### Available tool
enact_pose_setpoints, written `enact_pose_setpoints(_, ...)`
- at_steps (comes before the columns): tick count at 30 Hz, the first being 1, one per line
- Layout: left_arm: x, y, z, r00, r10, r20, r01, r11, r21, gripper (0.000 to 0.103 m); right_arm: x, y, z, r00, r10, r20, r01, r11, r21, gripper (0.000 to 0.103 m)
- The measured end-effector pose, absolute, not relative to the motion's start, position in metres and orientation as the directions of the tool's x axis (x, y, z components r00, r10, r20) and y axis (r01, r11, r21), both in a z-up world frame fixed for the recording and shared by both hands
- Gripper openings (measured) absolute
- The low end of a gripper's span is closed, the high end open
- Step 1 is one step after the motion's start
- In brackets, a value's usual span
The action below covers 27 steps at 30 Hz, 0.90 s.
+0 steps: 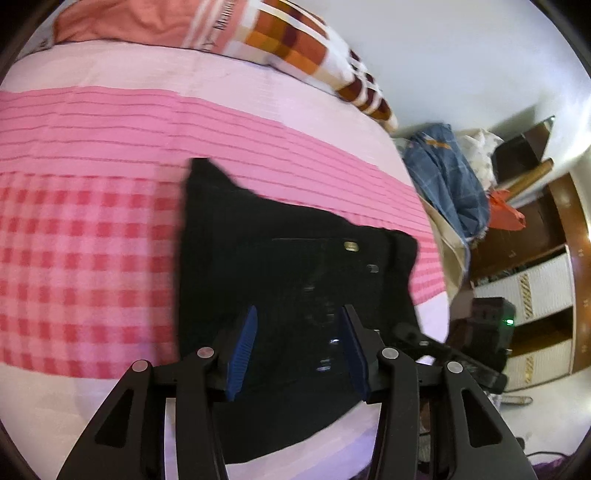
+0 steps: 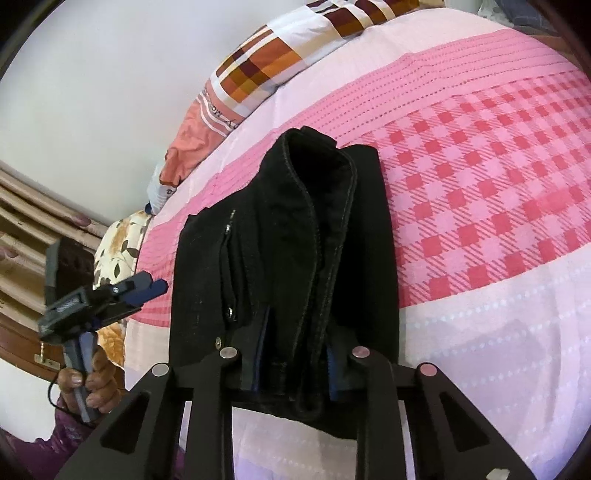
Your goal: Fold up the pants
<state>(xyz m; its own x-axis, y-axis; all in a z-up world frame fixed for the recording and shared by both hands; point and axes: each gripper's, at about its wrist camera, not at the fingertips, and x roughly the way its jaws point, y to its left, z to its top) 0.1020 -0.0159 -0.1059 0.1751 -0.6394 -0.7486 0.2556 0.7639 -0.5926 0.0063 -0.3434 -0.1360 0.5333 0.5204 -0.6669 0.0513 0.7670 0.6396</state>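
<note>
Black pants lie folded on a pink checked bed sheet. In the left wrist view my left gripper is open and empty, hovering just above the pants, blue pads spread apart. In the right wrist view my right gripper is closed on a bunched fold of the black pants, the cloth rising in a ridge between the fingers. The left gripper shows at the left of that view, held in a hand off the bed's edge.
A checked pillow and an orange cloth lie at the bed's head. Blue clothes are piled beside the bed, with a wooden cabinet beyond. A floral cushion sits by the bed edge.
</note>
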Motion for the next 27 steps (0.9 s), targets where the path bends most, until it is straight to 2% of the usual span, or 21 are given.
enact_pose_setpoints(8, 0.1, -0.002, -0.118, 0.194, -0.602, -0.774, 0.231, 0.795, -0.561, 0.048, 0.0, -0.355, -0.148, 0.537, 0.552, -0.638, 0.086, 0.716, 0.693, 0.022)
enact_pose_setpoints(19, 0.087, -0.014, -0.125, 0.297, -0.446, -0.844, 0.28, 0.886, -0.369, 0.053, -0.001, -0.371, -0.168, 0.529, 0.613, -0.587, 0.131, 0.624, 0.77, 0.022)
enact_pose_setpoints(23, 0.087, -0.005, -0.129, 0.307, -0.45, -0.839, 0.265, 0.887, -0.379, 0.053, 0.0, -0.377, -0.177, 0.525, 0.643, -0.558, 0.154, 0.573, 0.805, 0.021)
enact_pose_setpoints(27, 0.085, 0.003, -0.131, 0.314, -0.441, -0.841, 0.261, 0.892, -0.37, 0.053, 0.0, -0.377, -0.177, 0.525, 0.635, -0.566, 0.15, 0.586, 0.796, 0.022)
